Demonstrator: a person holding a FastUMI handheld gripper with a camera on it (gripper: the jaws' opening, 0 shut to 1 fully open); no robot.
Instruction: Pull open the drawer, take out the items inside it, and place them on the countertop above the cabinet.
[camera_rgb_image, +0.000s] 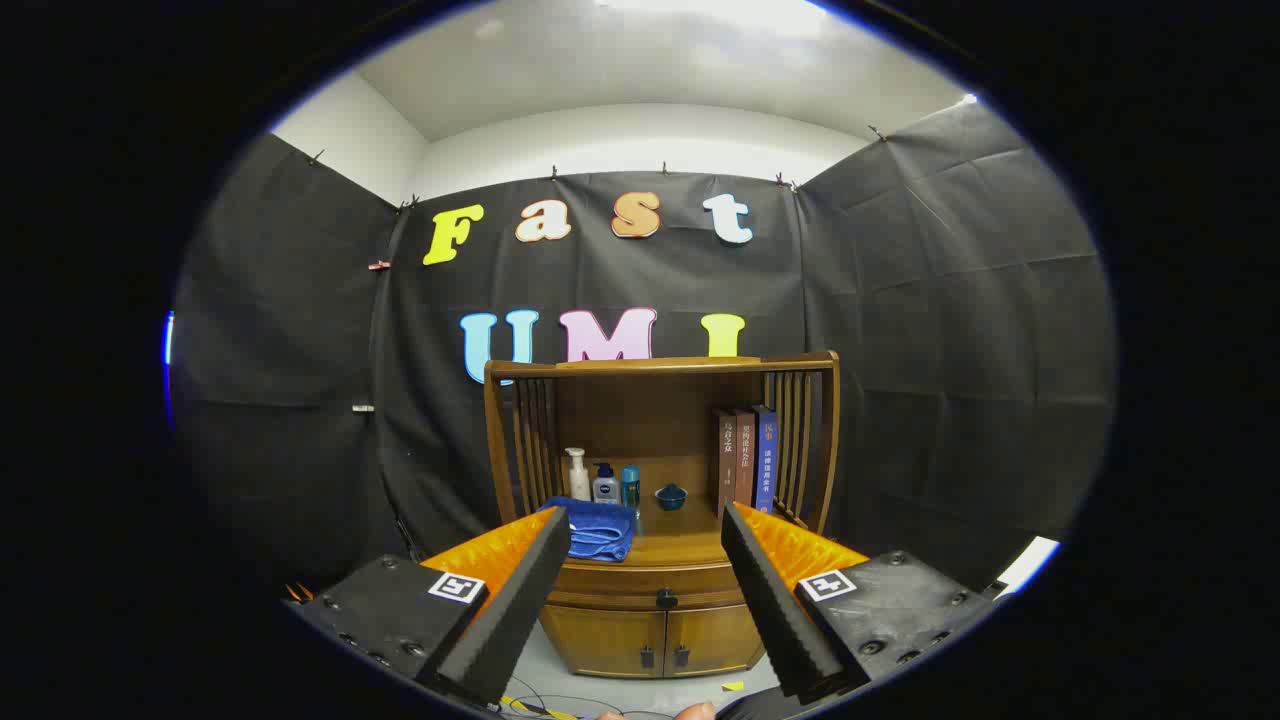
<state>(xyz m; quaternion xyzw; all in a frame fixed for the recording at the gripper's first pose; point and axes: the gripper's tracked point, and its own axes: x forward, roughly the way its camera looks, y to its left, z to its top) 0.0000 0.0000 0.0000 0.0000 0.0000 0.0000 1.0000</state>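
Observation:
A wooden cabinet stands against the booth wall, well beyond my fingers. Its drawer sits shut under the countertop, with a small dark knob at its middle. Below the drawer are two closed doors. My gripper is open, its fingers spread wide with nothing between them, and the drawer front shows through the gap. What lies inside the drawer is hidden.
On the countertop lie a folded blue towel, a white pump bottle, two small bottles, a small dark bowl and three upright books. A slatted wooden hutch frames the countertop. Cables lie on the floor.

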